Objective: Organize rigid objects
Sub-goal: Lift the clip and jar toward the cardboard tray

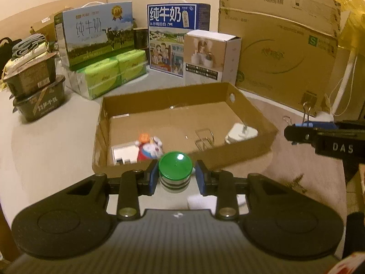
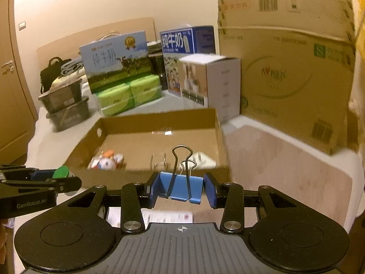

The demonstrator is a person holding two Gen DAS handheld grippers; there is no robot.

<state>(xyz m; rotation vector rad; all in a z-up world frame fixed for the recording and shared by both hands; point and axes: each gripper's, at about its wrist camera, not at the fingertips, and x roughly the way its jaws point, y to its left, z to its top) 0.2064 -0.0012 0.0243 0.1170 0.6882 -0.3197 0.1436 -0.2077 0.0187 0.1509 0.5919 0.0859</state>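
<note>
My left gripper [image 1: 176, 178] is shut on a small bottle with a green cap [image 1: 175, 166], held just before the near wall of a shallow cardboard tray [image 1: 251, 105]. My right gripper [image 2: 181, 190] is shut on a blue binder clip [image 2: 181, 188], its wire handles pointing up, also near the tray's [image 2: 146, 119] front edge. Inside the tray lie a Doraemon figure [image 1: 150, 147], a white box [image 1: 123, 154], a clear binder clip [image 1: 204, 139] and a white charger [image 1: 240, 133]. The right gripper shows at the right of the left wrist view [image 1: 294, 132].
Behind the tray stand two milk cartons [image 1: 98, 34], green tissue packs [image 1: 109, 75], a white product box [image 1: 211, 56] and a large cardboard box [image 1: 285, 52]. Stacked black food bowls [image 1: 34, 91] sit at the left. Loose binder clips [image 1: 308, 111] lie at the right.
</note>
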